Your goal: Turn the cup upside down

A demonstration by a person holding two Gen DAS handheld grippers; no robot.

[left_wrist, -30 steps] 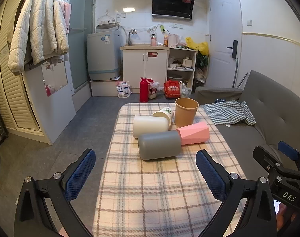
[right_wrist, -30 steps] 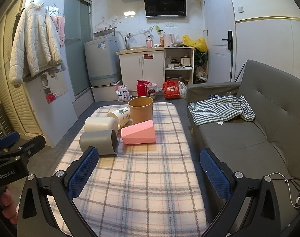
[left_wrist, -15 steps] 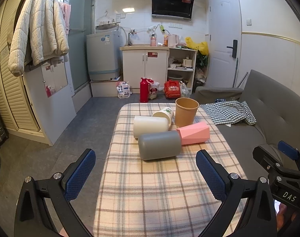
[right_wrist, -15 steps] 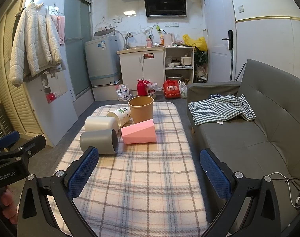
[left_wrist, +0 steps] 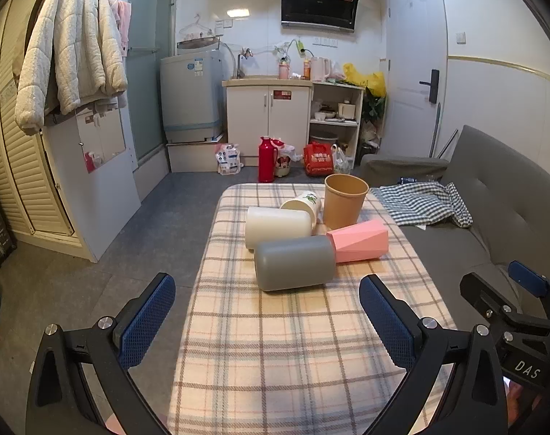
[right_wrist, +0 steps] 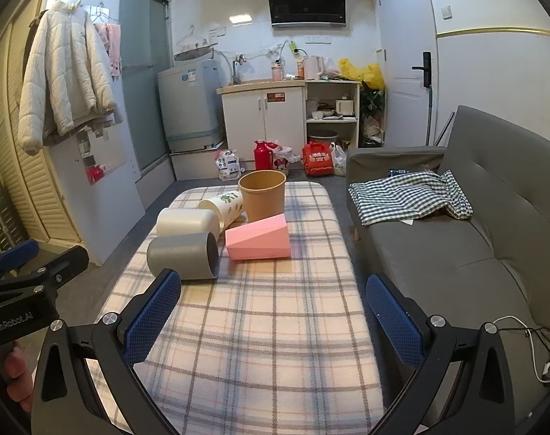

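Several cups sit on the plaid-covered table (left_wrist: 275, 344). A grey cup (left_wrist: 294, 268) (right_wrist: 182, 255), a white cup (left_wrist: 276, 226) (right_wrist: 187, 222), a pink faceted cup (left_wrist: 358, 241) (right_wrist: 258, 243) and a printed paper cup (left_wrist: 304, 203) (right_wrist: 226, 208) lie on their sides. A brown paper cup (left_wrist: 343, 201) (right_wrist: 262, 195) stands upright. My left gripper (left_wrist: 267, 320) is open and empty, short of the grey cup. My right gripper (right_wrist: 275, 320) is open and empty, nearer than the cups.
A grey sofa (right_wrist: 456, 253) with a checked cloth (right_wrist: 409, 195) runs along the table's right side. Floor (left_wrist: 137, 239) lies to the left. A cabinet (left_wrist: 267, 123), washing machine (left_wrist: 191, 98) and bags stand at the far wall.
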